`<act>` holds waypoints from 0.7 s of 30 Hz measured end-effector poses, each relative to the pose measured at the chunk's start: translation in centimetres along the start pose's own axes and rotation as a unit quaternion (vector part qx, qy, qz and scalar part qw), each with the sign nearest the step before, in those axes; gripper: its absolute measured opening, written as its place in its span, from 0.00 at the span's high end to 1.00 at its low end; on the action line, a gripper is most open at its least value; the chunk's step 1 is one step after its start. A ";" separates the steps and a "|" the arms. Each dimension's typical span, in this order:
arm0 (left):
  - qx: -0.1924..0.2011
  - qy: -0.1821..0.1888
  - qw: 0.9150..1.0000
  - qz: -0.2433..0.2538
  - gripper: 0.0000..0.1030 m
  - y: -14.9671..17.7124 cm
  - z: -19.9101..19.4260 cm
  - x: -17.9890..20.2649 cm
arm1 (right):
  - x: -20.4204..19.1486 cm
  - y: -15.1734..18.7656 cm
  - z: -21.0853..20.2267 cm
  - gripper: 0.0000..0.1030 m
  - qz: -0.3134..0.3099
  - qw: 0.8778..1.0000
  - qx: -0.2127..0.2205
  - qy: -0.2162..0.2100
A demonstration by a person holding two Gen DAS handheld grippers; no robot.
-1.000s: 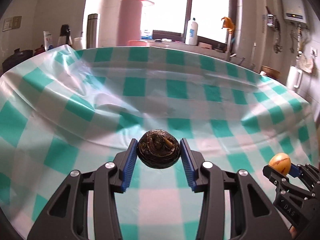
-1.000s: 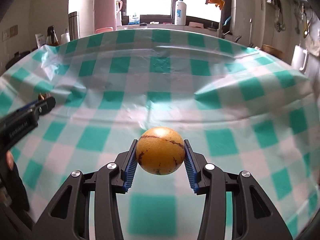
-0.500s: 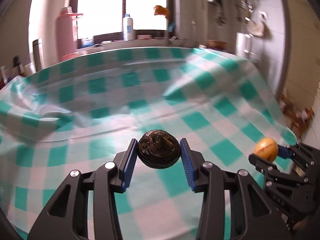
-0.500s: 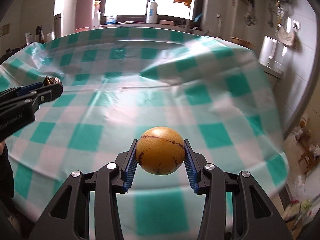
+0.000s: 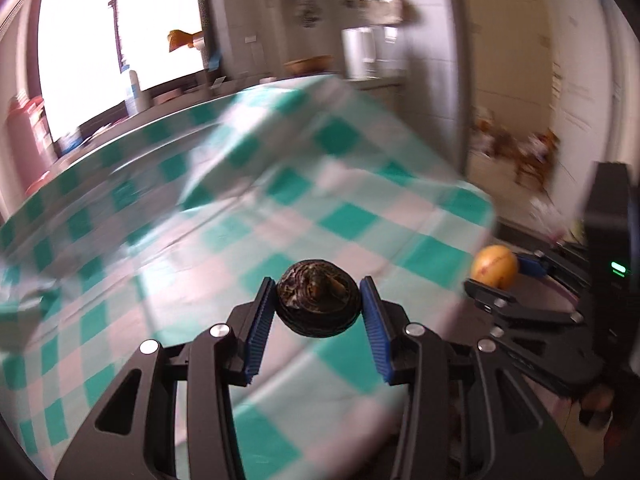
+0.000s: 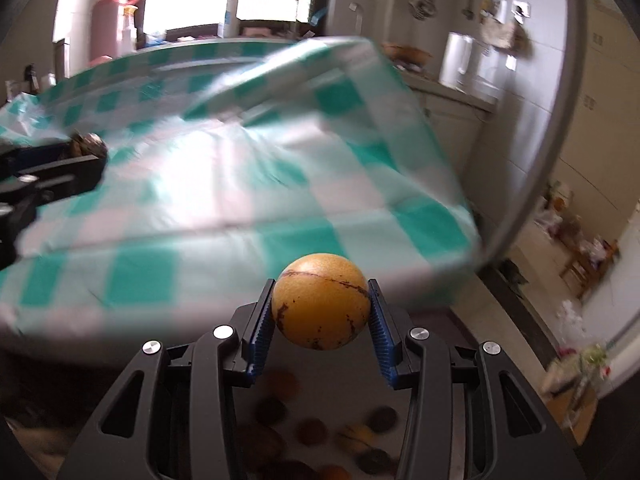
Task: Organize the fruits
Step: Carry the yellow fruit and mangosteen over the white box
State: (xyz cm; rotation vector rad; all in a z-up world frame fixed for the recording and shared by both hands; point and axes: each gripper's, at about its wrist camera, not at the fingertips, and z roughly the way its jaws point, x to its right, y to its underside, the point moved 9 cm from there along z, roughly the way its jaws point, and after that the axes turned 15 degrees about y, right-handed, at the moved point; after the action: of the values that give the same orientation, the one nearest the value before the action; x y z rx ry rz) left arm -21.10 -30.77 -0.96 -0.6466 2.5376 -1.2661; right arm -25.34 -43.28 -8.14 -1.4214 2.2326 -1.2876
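Note:
My left gripper [image 5: 318,306] is shut on a dark brown wrinkled fruit [image 5: 318,304], held above the near right part of the checked tablecloth [image 5: 200,208]. My right gripper [image 6: 320,312] is shut on a yellow-orange fruit with brown streaks [image 6: 320,306], held just past the table's right edge. The right gripper and its yellow fruit [image 5: 494,267] also show at the right in the left wrist view. The left gripper with the dark fruit [image 6: 86,148] shows at the left in the right wrist view. Several dark and orange fruits [image 6: 312,432] lie blurred below the right gripper.
The green-and-white checked cloth [image 6: 180,208] hangs over the table's right edge. A window sill with bottles [image 6: 230,16] and a pink thermos [image 6: 108,20] lies beyond. A counter [image 6: 452,92] and floor clutter [image 6: 580,252] are to the right.
Both grippers have swung to the right with their fruits still held. The table's right edge and the floor now show, and the loose fruits below the right gripper have come into view.

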 end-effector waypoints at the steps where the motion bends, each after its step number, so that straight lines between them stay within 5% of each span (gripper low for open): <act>1: -0.004 0.008 1.000 0.013 0.58 0.1 0.3 1.2 | 1.1 1.0 0.8 0.58 0.009 1.000 -0.015 0.006; 10: -0.096 0.110 0.982 0.124 0.58 3.7 5.7 11.5 | 6.8 7.8 7.0 0.58 0.058 0.990 -0.124 0.031; 14: -0.151 0.148 0.970 0.123 0.58 6.0 8.7 13.1 | 8.8 9.7 9.1 0.58 0.089 0.982 -0.163 0.024; 21: -0.249 0.157 0.949 0.114 0.58 10.1 15.2 14.1 | 10.6 13.8 11.4 0.58 0.094 0.969 -0.223 0.041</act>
State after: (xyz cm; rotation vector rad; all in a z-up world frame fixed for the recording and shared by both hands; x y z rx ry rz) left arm -30.31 -42.84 -18.30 -0.2301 3.1194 -0.6932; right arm -33.14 -56.12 -22.50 -1.2543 2.7616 -0.8289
